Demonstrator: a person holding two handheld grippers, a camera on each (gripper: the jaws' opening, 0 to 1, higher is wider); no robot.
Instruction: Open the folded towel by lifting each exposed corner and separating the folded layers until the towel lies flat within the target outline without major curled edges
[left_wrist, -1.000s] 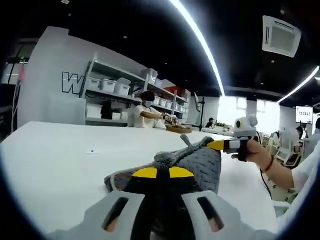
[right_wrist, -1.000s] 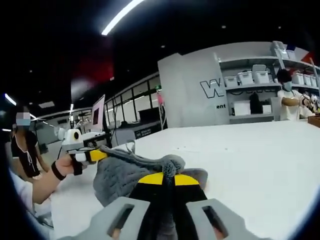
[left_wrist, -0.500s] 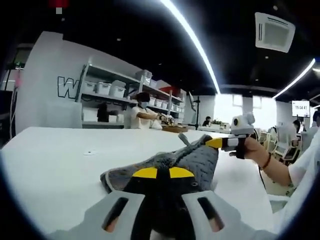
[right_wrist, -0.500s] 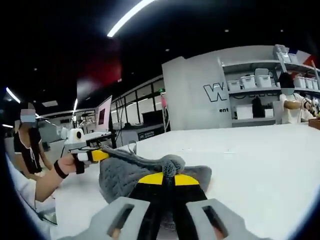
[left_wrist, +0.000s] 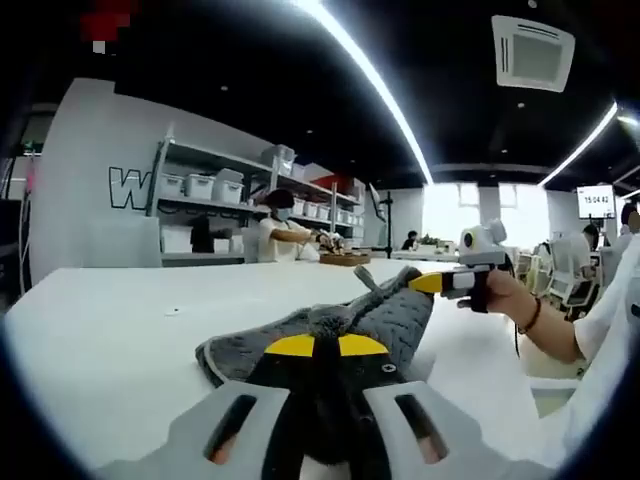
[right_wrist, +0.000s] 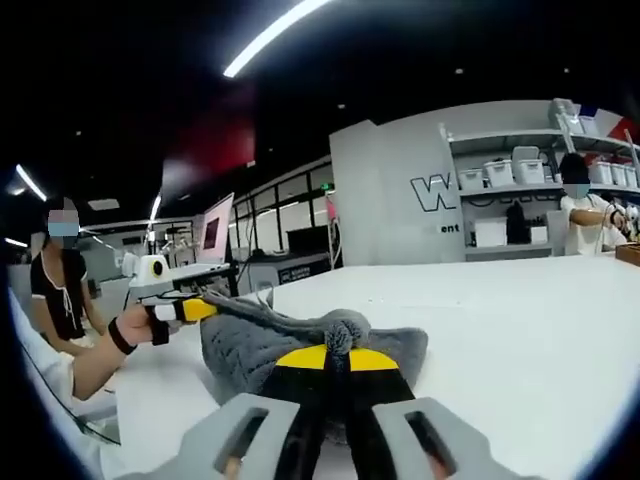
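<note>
Grey quilted fabric towel (left_wrist: 372, 322) being held up off white table (left_wrist: 100, 330), one corner being pinched by closed left hand-held gripper (left_wrist: 314, 345), opp. corner by closed right hand-held gripper (right_wrist: 336, 357).

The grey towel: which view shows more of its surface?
The left gripper view: the grey towel spreads wide there, stretched from the left hand-held gripper to the right hand-held gripper. In the right gripper view it looks bunched into a smaller lump.
</note>
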